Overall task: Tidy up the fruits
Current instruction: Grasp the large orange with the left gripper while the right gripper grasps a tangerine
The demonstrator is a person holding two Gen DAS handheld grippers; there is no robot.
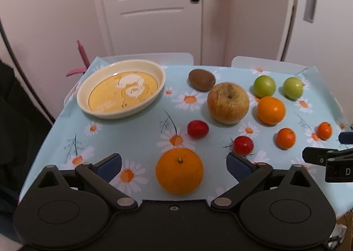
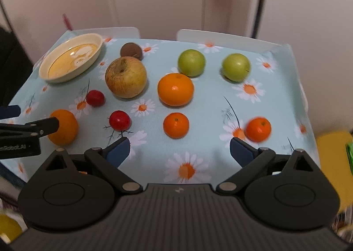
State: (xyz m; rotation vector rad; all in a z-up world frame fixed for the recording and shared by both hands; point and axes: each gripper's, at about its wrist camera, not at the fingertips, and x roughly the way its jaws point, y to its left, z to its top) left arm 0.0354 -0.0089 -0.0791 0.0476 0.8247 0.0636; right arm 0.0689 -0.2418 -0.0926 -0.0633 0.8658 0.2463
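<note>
**Both grippers wide, nothing held**

Left wrist: left gripper (image 1: 174, 162) spread wide around big orange (image 1: 179, 171) on desk (image 1: 136, 136); dish (image 1: 121, 88) far left.

Right wrist: right gripper (image 2: 179, 150) wide, bare; small orange (image 2: 176, 125) just beyond, green fruits (image 2: 191, 62) far.

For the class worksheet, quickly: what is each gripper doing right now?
Left gripper: open, holding nothing, large orange between its fingers.
Right gripper: open, holding nothing.
</note>
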